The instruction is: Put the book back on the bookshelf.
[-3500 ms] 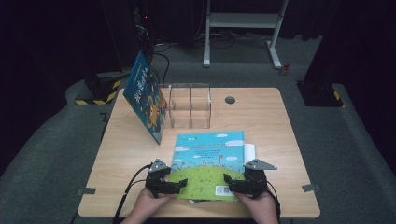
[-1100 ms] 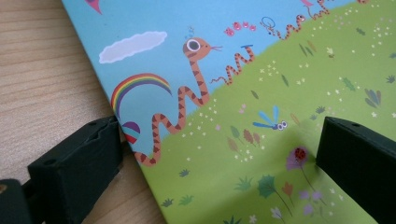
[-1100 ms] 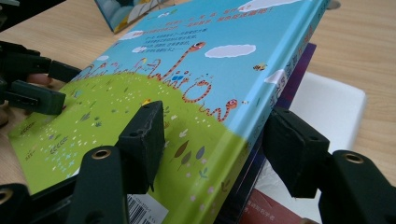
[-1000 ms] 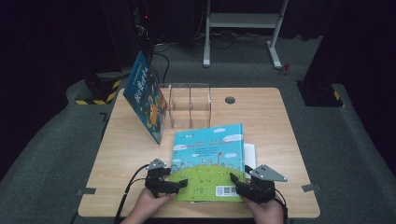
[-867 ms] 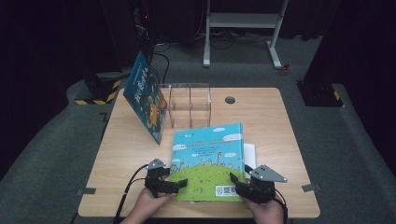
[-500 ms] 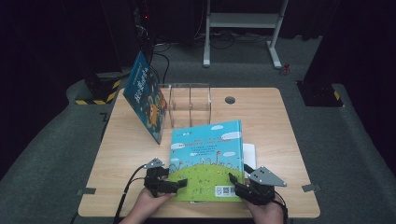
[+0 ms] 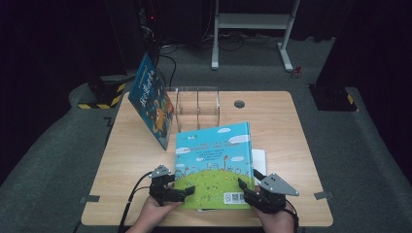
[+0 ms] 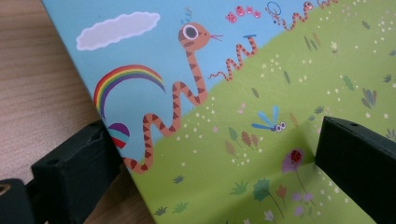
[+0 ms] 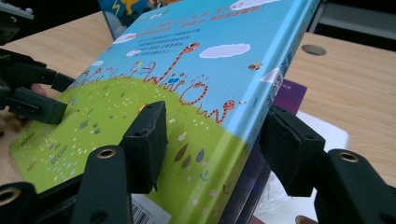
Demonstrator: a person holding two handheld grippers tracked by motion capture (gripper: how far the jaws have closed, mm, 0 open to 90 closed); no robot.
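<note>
step: lifting the picture book (image 7: 214,165) by its near corners, far edge raised off the table (image 7: 282,126)
book place: near middle of the table, over a white sheet (image 7: 260,162) and darker books below
left gripper (image 7: 180,191): jaws spread astride the near-left corner, one under, one on the cover
right gripper (image 7: 247,187): jaws astride the spine corner; whether they pinch it I cannot tell
next: likely stand it upright and carry it far, toward the clear rack (image 7: 197,108) beside the leaning book (image 7: 151,106)
hands: low at the near edge, wrists level
</note>
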